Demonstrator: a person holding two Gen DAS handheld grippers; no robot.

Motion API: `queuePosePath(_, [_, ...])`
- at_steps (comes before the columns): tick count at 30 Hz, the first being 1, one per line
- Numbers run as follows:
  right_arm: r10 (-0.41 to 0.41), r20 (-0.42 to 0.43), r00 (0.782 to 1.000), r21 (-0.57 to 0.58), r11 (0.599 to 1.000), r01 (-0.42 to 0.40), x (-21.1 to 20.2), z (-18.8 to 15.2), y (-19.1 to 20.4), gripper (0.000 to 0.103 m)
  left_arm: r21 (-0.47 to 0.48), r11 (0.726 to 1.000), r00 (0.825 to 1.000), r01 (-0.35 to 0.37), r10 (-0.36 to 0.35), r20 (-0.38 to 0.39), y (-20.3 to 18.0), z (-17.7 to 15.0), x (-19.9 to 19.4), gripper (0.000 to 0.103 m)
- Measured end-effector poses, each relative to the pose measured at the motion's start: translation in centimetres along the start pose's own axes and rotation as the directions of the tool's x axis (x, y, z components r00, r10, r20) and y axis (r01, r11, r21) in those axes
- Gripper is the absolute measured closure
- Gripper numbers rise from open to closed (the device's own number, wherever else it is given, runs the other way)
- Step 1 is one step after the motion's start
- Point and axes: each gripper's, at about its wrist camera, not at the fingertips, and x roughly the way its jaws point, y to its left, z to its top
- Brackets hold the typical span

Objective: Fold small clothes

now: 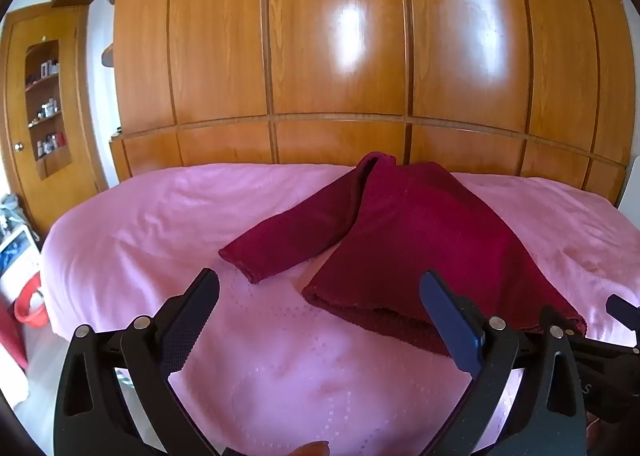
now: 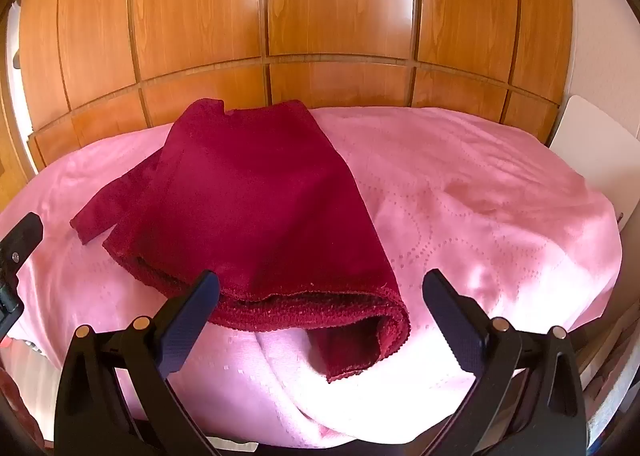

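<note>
Dark red knit, soft and limp: the small sweater lies on the pink bedspread, filling the centre-left of my right wrist view and the centre-right of my left one. I judge it light, floppy and a little grippy in its nap, so it should drape rather than hold a crease and drag on the cover if I pull it flat. One sleeve trails toward the lower left in the left view, its cuff loose on the bedspread. The hem is rolled and doubled just ahead of my right gripper, with a corner curled under at lower centre. I would pinch the hem corners or the cuff, taking both layers. My right fingers stand spread wide with the hem lying between them, not pressed. My left gripper is equally spread and empty, its fingers over bare bedspread. There is plenty of clear bedspread to the right; the wooden wardrobe walls off the far edge.
</note>
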Motion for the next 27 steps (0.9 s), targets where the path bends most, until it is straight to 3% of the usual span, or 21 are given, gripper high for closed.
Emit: queuePosePath(27, [0.004, -0.021, 1.000, -0.004, 1.000, -0.004, 0.7, -0.6, 0.0, 0.002, 0.004, 1.000, 1.000, 0.004, -0.004, -0.029, 0.0, -0.8, 1.0, 0.003])
